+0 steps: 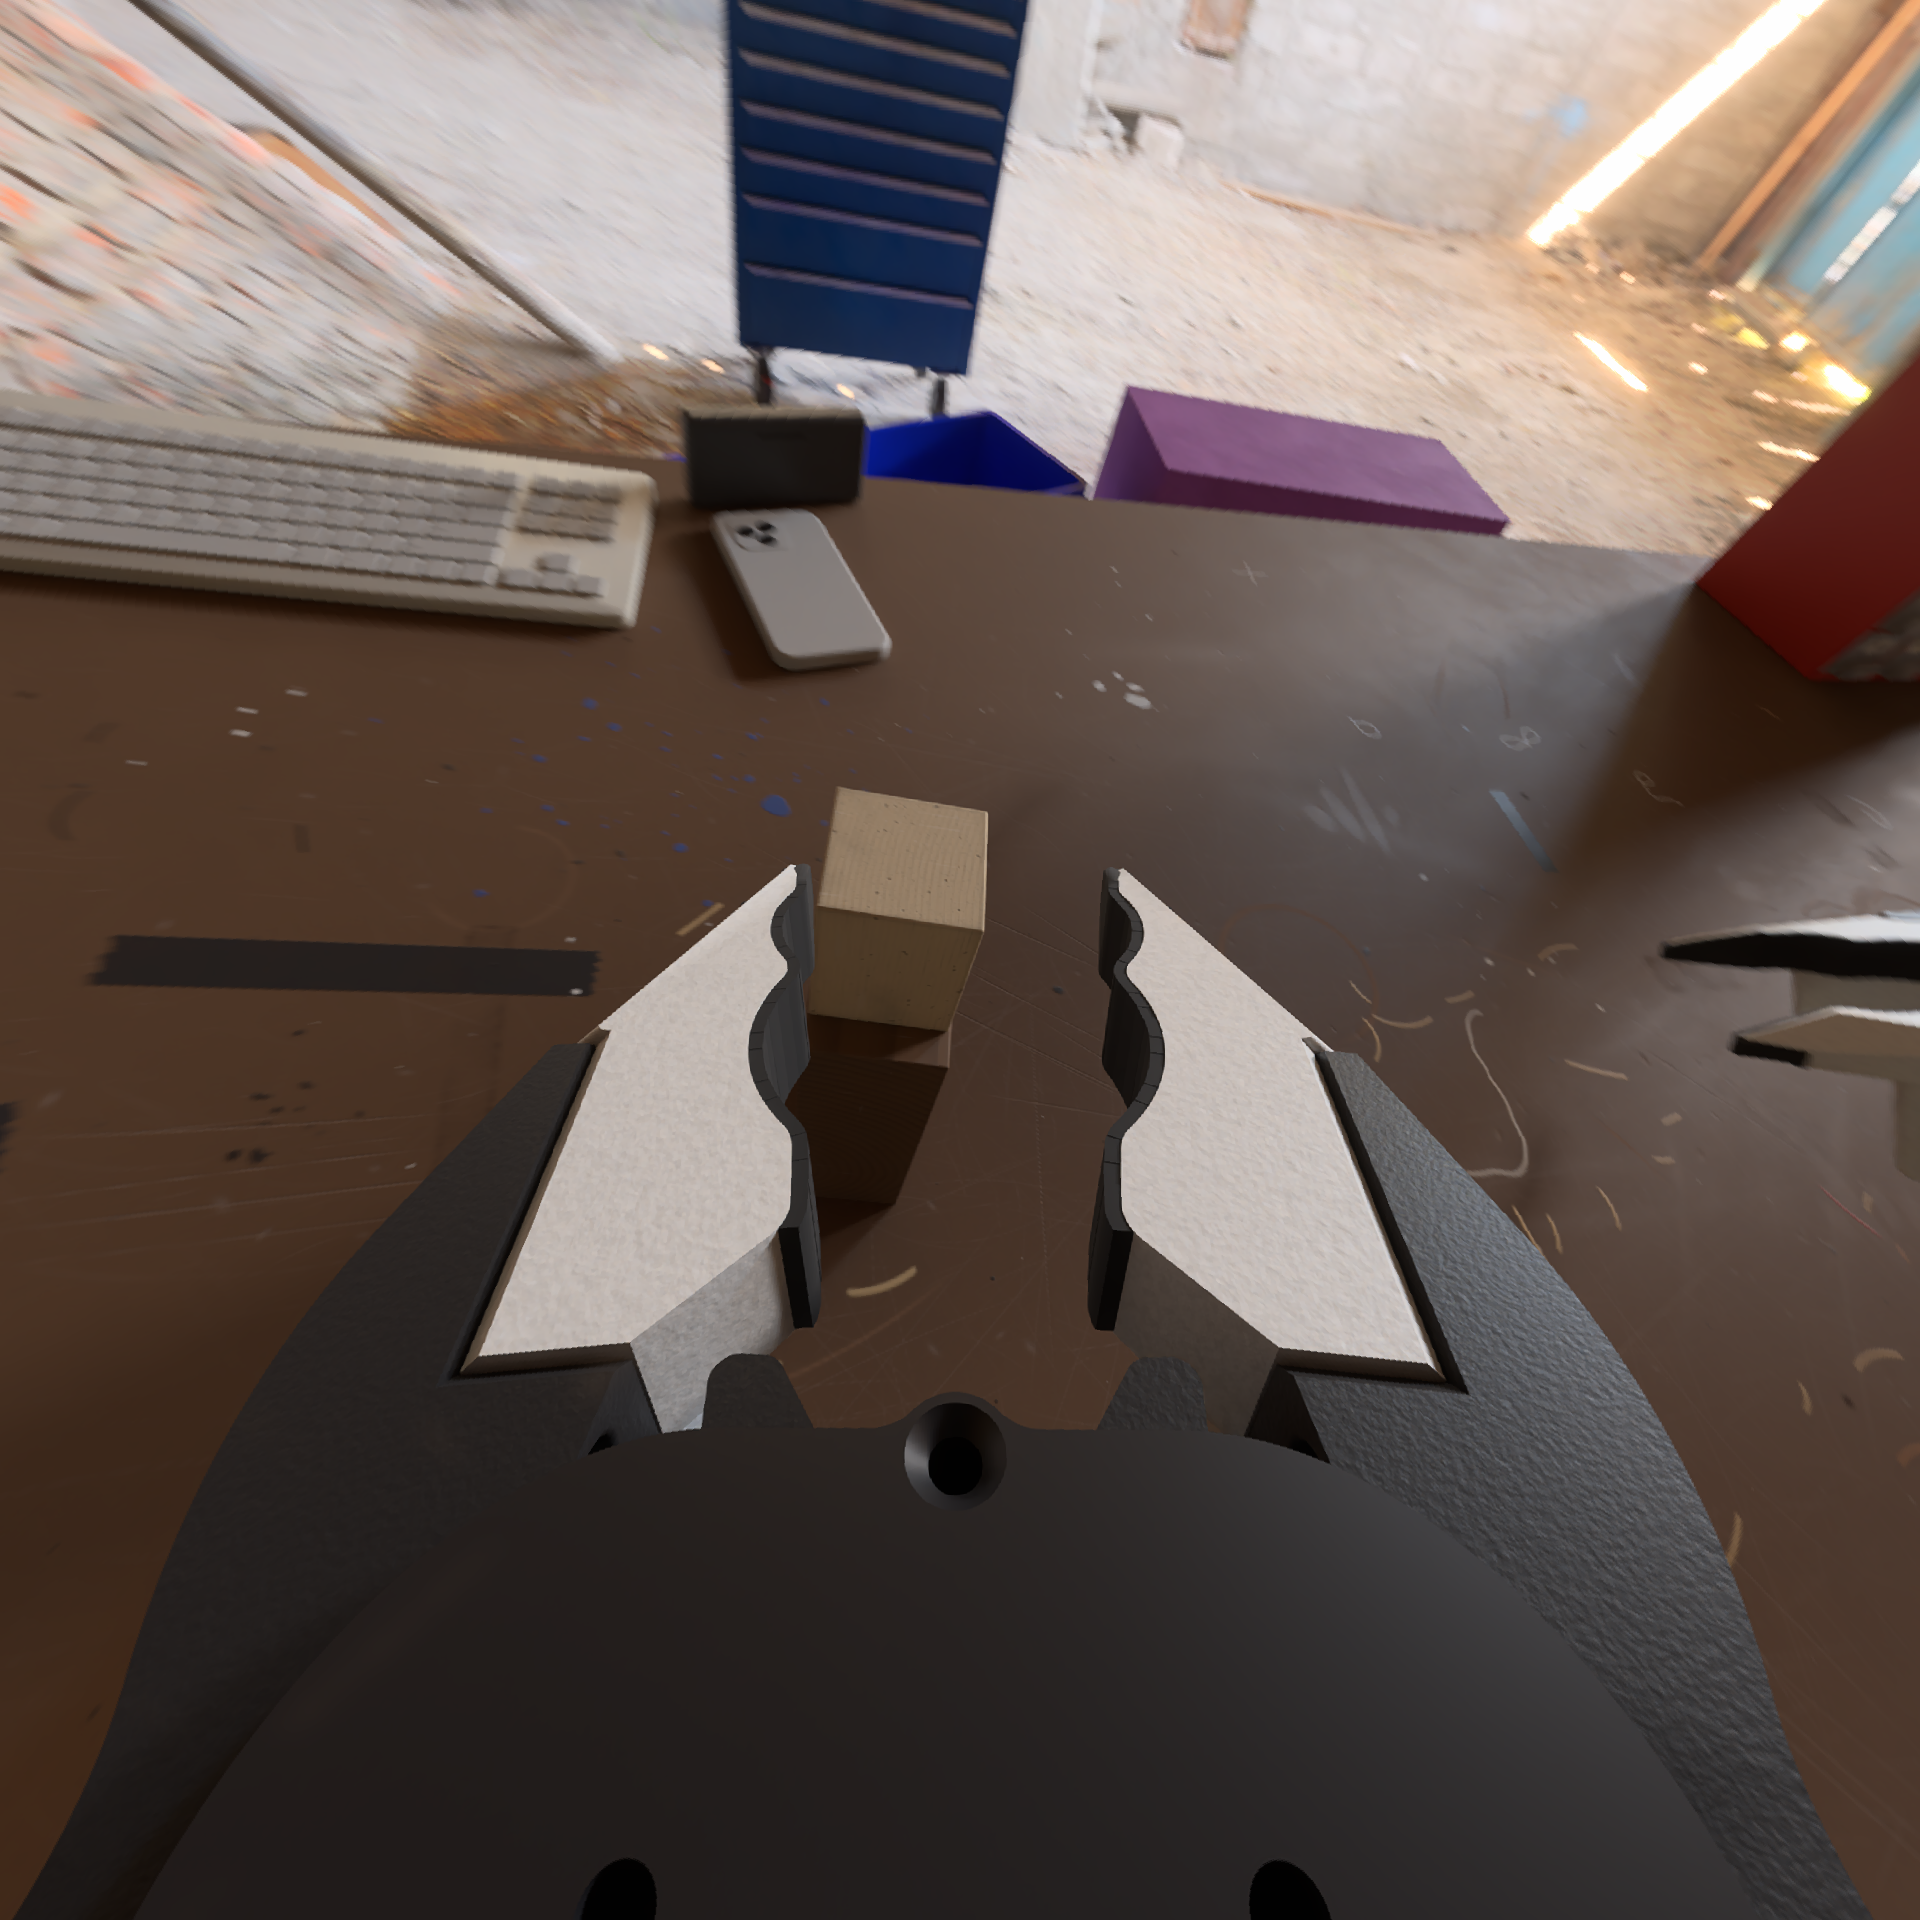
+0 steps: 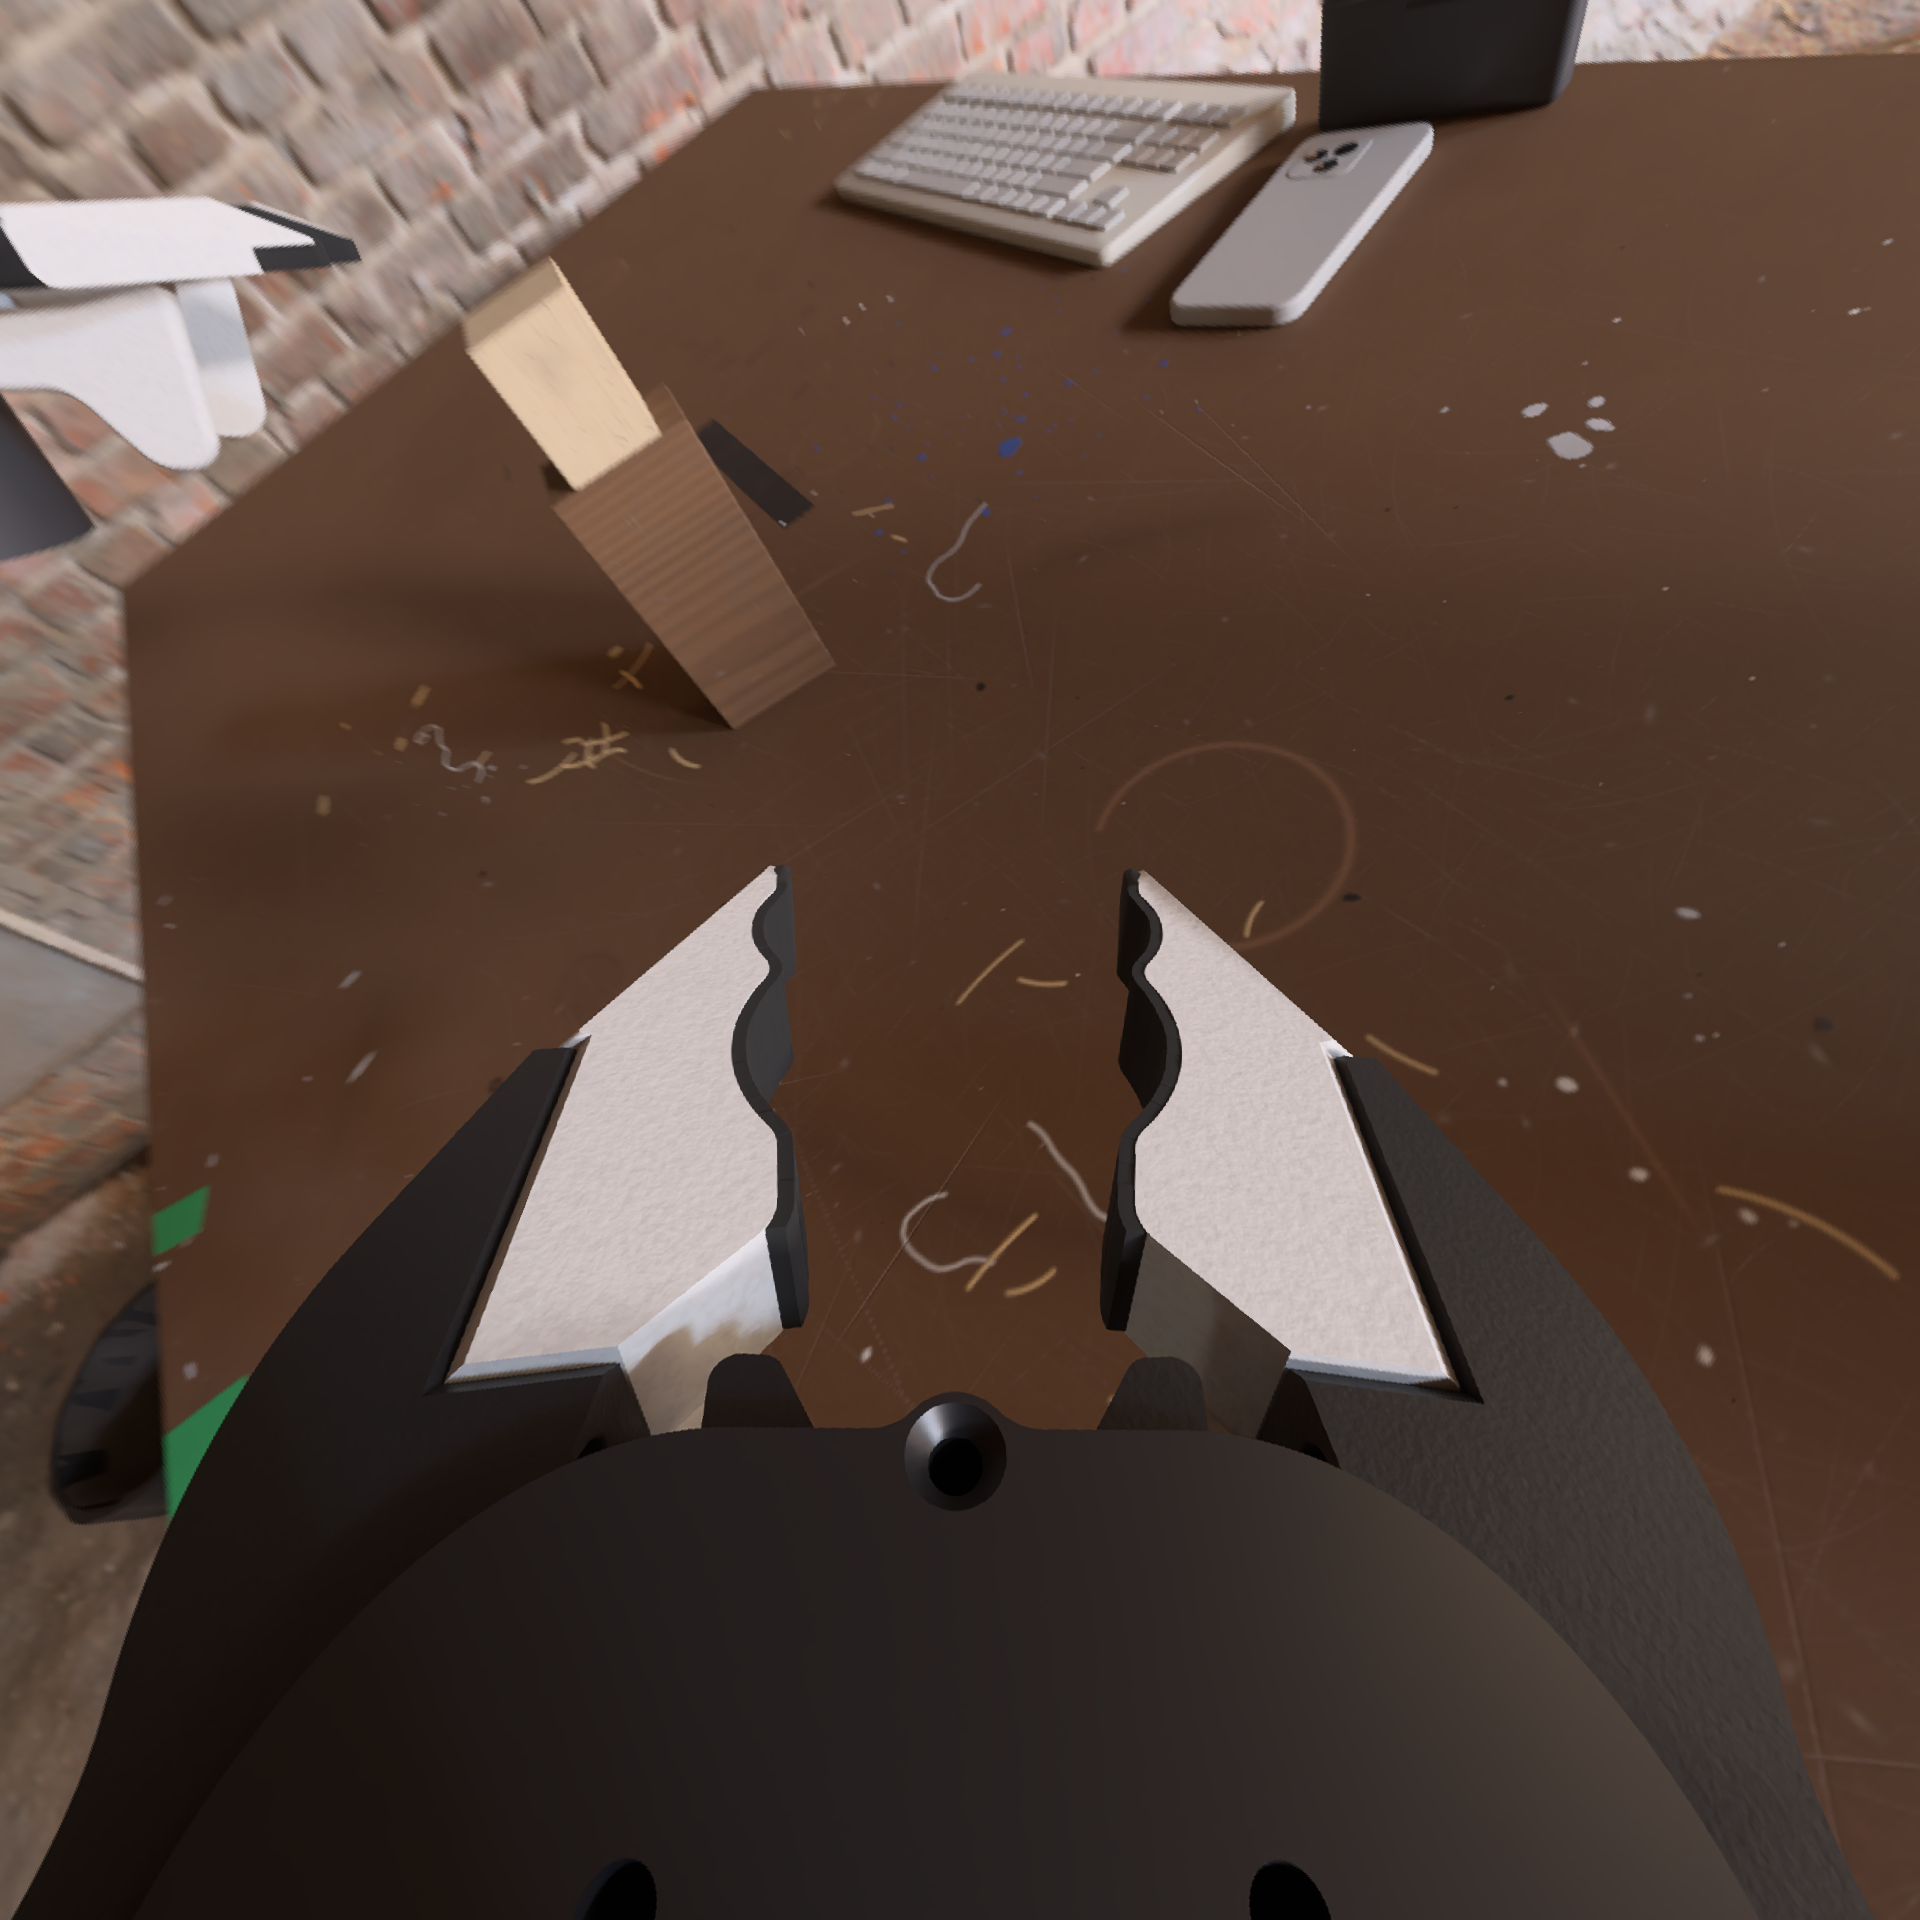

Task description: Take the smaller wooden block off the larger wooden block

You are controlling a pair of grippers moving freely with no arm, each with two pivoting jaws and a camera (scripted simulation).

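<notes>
A light smaller wooden block (image 1: pixel 902 906) stands on top of a darker larger wooden block (image 1: pixel 871 1122) on the brown table. In the right wrist view the smaller block (image 2: pixel 556 376) sits on the larger block (image 2: pixel 694 582) at the upper left. My left gripper (image 1: pixel 954 883) is open; the blocks lie just ahead, close to its left finger (image 1: pixel 675 1101), which hides part of them. My right gripper (image 2: pixel 954 881) is open and empty over bare table, apart from the blocks. The right gripper also shows at the right edge of the left wrist view (image 1: pixel 1808 997), the left gripper at the left edge of the right wrist view (image 2: pixel 156 312).
A beige keyboard (image 1: pixel 301 509), a grey phone (image 1: pixel 802 587) and a dark box (image 1: pixel 774 455) lie at the table's far side. A red box (image 1: pixel 1839 540) stands at the right edge. A strip of black tape (image 1: pixel 343 961) lies left of the blocks.
</notes>
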